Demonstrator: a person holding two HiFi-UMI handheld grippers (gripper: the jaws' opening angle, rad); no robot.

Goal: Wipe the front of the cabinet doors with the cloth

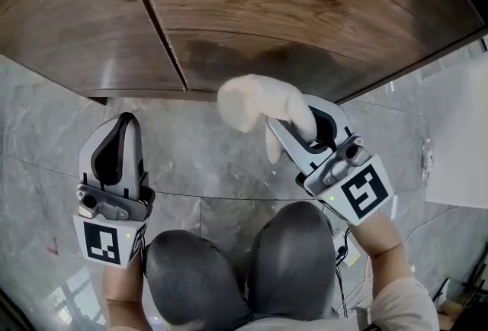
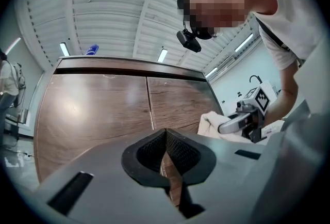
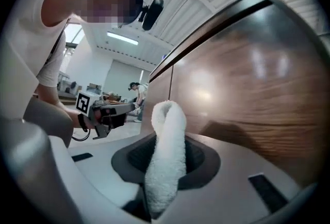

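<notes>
In the head view the person's knees (image 1: pixel 293 261) are over the grey stone floor (image 1: pixel 46 131), below the wood-grain cabinet doors (image 1: pixel 305 9). The white cloth (image 1: pixel 255 104), bunched and fluffy, lies just under the right door's lower edge, perhaps brushing it. In the left gripper view the left gripper (image 2: pixel 166 153) has its pads pressed together on nothing, facing the doors. In the right gripper view the right gripper (image 3: pixel 165 166) clamps the cloth's looped fold beside the door.
</notes>
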